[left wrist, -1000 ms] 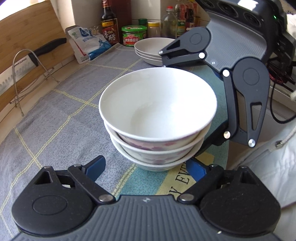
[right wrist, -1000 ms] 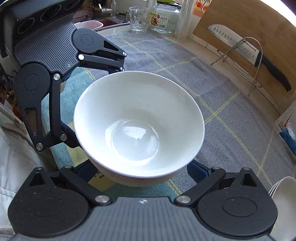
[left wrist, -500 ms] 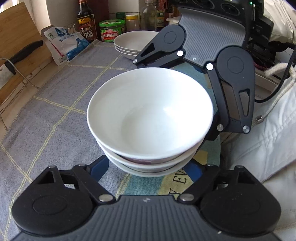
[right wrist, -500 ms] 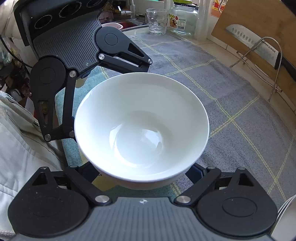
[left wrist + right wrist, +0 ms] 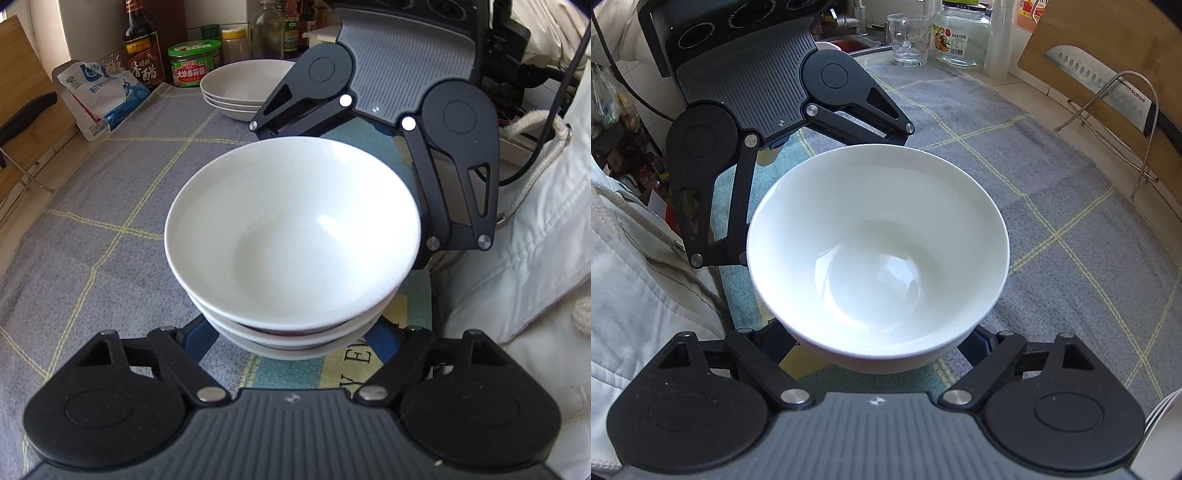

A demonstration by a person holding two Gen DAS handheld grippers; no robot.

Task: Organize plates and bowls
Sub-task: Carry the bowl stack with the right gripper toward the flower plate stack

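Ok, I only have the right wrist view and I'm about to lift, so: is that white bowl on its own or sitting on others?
Observer: It tops a stack of bowls. The left wrist view shows two more nested under the white bowl.
Operator: Where is the left gripper on that stack?
Observer: The left gripper has just been closing. Its blue fingers flank the lower bowls, though I cannot tell whether they press yet.
Operator: And where are the plates?
Observer: A stack of plates sits beyond the bowls on the cloth, in front of a green-lidded jar.
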